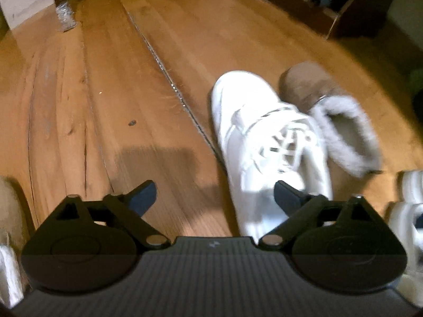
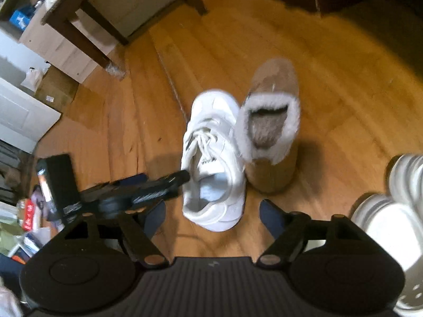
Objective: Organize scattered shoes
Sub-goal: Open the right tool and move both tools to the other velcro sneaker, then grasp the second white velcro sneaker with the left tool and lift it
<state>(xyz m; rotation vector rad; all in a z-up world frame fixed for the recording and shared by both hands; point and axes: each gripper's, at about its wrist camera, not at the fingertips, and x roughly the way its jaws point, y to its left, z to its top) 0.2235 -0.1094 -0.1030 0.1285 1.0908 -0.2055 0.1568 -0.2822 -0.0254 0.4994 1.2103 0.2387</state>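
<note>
Your left gripper [image 1: 214, 198] and right gripper [image 2: 211, 216] both stood wide open and empty above the wood floor [image 1: 105, 105]. The white sneaker [image 2: 211, 158] lay at 12 o'clock of the right gripper, touching the fur-lined tan slipper [image 2: 269, 132] at its 1 o'clock, with white clogs [image 2: 391, 224] at 3 o'clock. Because the left gripper's finger [image 2: 182, 177] appeared to rest at the sneaker's collar, a simultaneous descent probably risked the tools colliding, and closing too wide could have snagged the slipper's fur or dragged both shoes together.

A lived-in home: wooden floor [image 2: 330, 84], table legs [image 2: 92, 42], cluttered boxes [image 2: 55, 89].
</note>
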